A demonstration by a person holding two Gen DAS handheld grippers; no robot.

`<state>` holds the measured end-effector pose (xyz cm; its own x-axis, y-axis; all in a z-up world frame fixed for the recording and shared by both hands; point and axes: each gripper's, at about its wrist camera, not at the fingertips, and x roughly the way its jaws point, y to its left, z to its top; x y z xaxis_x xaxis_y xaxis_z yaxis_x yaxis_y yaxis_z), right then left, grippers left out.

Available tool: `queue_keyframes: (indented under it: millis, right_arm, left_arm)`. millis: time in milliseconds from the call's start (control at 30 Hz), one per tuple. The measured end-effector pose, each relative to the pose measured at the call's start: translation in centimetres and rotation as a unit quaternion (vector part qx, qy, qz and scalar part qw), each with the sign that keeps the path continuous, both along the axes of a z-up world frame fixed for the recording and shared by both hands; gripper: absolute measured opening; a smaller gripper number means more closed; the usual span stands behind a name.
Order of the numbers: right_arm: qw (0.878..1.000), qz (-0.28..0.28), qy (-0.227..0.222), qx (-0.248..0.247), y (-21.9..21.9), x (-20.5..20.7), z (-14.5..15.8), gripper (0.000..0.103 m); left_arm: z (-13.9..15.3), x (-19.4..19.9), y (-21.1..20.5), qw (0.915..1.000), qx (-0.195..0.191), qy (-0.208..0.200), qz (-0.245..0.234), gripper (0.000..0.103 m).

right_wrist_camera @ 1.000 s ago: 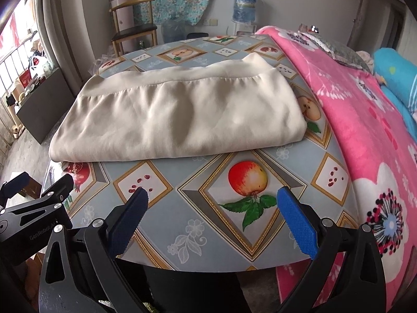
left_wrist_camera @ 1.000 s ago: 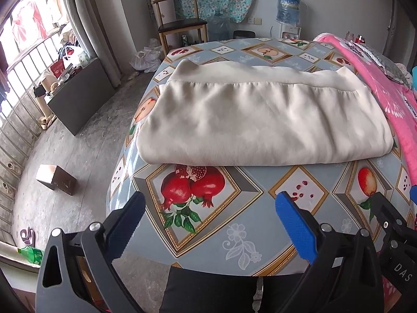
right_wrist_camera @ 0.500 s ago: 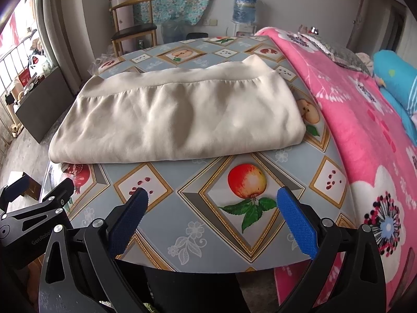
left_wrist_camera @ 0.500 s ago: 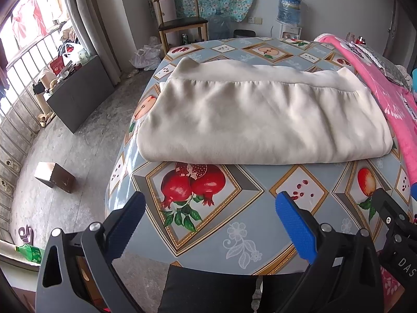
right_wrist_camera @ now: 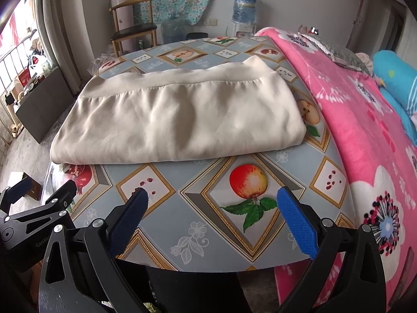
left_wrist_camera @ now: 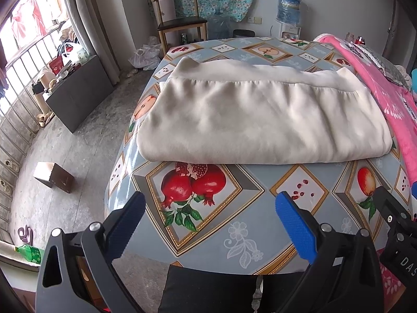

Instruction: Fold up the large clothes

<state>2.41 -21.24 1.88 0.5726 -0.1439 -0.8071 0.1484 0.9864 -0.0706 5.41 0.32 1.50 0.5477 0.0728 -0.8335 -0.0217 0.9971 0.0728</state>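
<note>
Cream garment [left_wrist_camera: 260, 120] lies folded across the fruit-print table [left_wrist_camera: 234, 224], soft, light, probably slippery (2+ layers), so I'd pinch its near-edge corners; left gripper [left_wrist_camera: 208, 224] and right gripper [right_wrist_camera: 213, 219] hover short, jaws wide apart, empty.

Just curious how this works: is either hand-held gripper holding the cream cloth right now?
No. Both the left hand-held gripper and the right hand-held gripper are open with nothing between their jaws, short of the folded cream cloth.
</note>
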Motion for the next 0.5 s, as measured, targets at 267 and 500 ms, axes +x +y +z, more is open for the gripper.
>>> queue_keyframes:
  millis: [267,500]
  right_arm:
    - [1.000,0.000,0.004,0.001,-0.01,-0.12,-0.01,0.096]
    - [1.000,0.001,0.005,0.001,0.01,-0.08,0.00,0.096]
  left_arm:
    - [-0.05,-0.02,-0.05,1.0000,0.000,0.001,0.000,0.098]
    - [-0.11,-0.03,-0.07,1.0000,0.000,0.002,0.001,0.098]
